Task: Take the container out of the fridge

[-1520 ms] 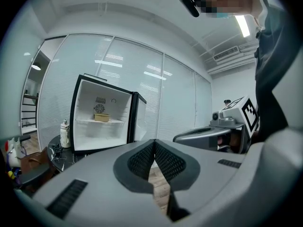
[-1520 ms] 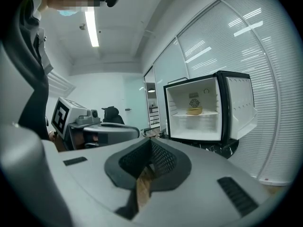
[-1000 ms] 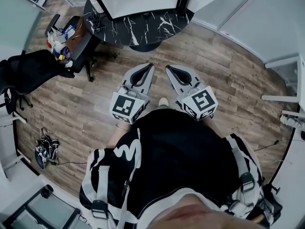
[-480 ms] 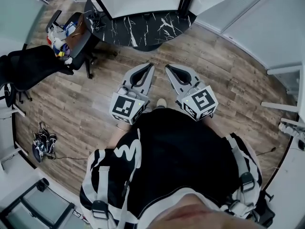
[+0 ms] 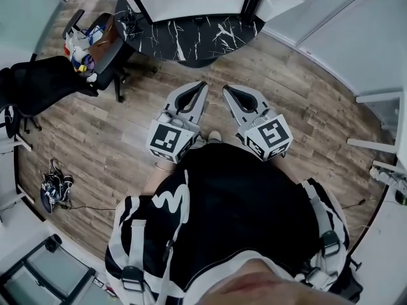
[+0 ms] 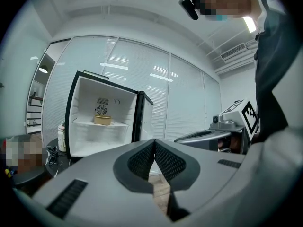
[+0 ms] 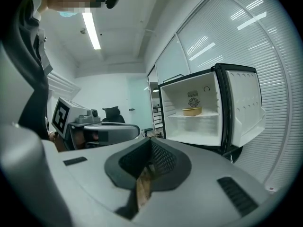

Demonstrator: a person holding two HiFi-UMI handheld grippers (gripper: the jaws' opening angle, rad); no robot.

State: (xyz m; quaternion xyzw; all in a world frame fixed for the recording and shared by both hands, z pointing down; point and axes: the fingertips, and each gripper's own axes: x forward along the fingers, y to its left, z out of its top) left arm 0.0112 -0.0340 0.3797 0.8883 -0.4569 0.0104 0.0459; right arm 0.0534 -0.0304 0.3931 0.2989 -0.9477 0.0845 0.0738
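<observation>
A small white fridge (image 6: pixel 102 117) stands open on a black marble-patterned table (image 5: pixel 184 33). A shallow tan container (image 6: pixel 102 120) sits on its upper shelf, also seen in the right gripper view as the container (image 7: pixel 192 111) inside the fridge (image 7: pixel 208 108). My left gripper (image 5: pixel 200 86) and right gripper (image 5: pixel 227 91) are held side by side in front of my chest, well short of the fridge. Both are shut with nothing between the jaws. Each points toward the open fridge.
A black office chair (image 5: pixel 44 88) and a second chair piled with items (image 5: pixel 89 43) stand left of the table. A bundle of cables (image 5: pixel 52 189) lies on the wood floor at left. Glass partition walls (image 5: pixel 343 24) run along the right. The fridge door (image 7: pixel 246 103) hangs open to the right.
The whole view has shifted slightly; the grippers and I have edged a little closer to the table. Both grippers stay shut and empty.
</observation>
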